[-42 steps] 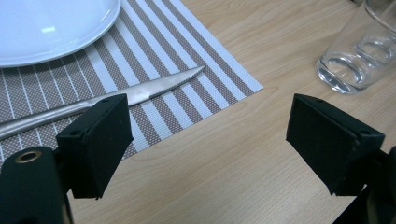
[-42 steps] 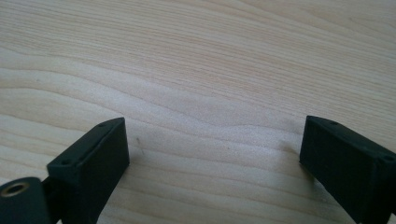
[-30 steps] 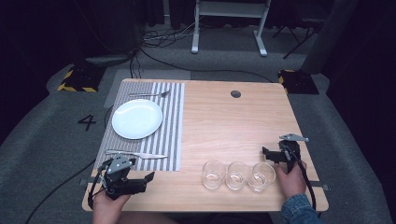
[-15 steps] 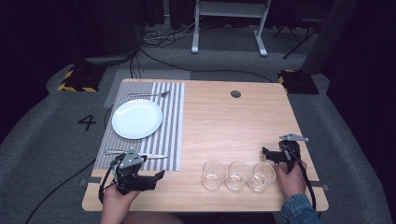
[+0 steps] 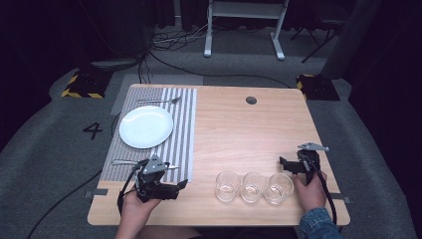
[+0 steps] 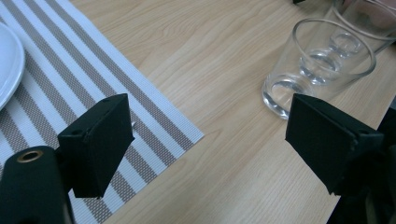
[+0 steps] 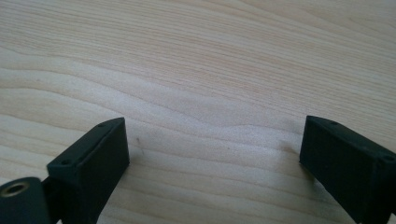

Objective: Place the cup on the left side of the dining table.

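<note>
Left gripper (image 5: pixel 171 188) has swung right since the earlier frames, now past the placemat (image 5: pixel 181 124) corner, jaws spread, empty, aimed at the nearest glass (image 5: pixel 228 186) of three in a row. Looks like approach-to-grasp; next move needs jaws straddling that glass. Right gripper (image 5: pixel 291 165) unchanged, spread, over bare table (image 5: pixel 239 129). Plate (image 5: pixel 146 126) farther back.

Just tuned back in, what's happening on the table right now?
A person holds a gripper in each hand, both open and empty. The left gripper sits near the striped placemat, aimed toward three empty glasses lined up along the near edge. The right gripper rests over bare wood just right of the glasses. A white plate, a fork and another utensil lie on the placemat.
</note>
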The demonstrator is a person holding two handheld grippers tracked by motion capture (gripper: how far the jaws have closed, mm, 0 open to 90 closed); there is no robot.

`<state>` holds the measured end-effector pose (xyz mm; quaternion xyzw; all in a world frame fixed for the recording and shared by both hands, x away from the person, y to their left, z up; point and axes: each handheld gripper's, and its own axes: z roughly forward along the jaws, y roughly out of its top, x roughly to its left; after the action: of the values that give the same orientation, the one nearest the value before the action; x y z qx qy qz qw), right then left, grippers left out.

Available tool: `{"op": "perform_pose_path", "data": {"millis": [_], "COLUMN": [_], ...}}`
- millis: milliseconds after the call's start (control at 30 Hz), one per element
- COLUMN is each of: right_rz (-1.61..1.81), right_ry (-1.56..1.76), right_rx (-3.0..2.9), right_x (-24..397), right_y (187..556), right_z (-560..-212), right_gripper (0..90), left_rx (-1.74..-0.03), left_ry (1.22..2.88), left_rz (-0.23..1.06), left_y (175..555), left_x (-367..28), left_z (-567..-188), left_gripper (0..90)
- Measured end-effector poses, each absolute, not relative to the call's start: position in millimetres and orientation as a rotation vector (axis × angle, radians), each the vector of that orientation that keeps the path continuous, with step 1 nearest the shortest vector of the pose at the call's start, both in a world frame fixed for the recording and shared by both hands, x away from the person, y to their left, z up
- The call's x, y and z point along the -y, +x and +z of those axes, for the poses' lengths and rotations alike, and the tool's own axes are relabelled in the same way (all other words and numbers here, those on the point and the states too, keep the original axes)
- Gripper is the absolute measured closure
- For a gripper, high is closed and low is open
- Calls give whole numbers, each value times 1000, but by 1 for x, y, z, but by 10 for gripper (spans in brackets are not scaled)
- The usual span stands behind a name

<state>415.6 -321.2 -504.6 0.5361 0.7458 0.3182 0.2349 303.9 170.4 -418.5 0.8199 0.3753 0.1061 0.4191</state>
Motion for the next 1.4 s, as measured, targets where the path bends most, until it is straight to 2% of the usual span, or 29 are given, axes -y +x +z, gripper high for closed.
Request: {"op": "perform_pose_path", "data": {"millis": [433,800,1200,1400], "right_rz": [871,871,871,871], "right_ry": [1469,1469,1469,1470], "right_rx": [-2047,-2047,-2047,-2048], "right_x": [321,321,321,321], "right_y": [416,416,416,416], "right_z": [-505,-505,-505,-505], "right_gripper": [84,84,84,84], "left_rx": [-881,-791,-752,-716], "left_ry": [2104,2060,2043,2025], "left_rz": [231,166,185,166], "left_y": [315,319,316,313], "left_x": [-143,-117,-84,-69], "left_z": [-414,-411,-418,-421], "left_gripper": [151,144,139,106]}}
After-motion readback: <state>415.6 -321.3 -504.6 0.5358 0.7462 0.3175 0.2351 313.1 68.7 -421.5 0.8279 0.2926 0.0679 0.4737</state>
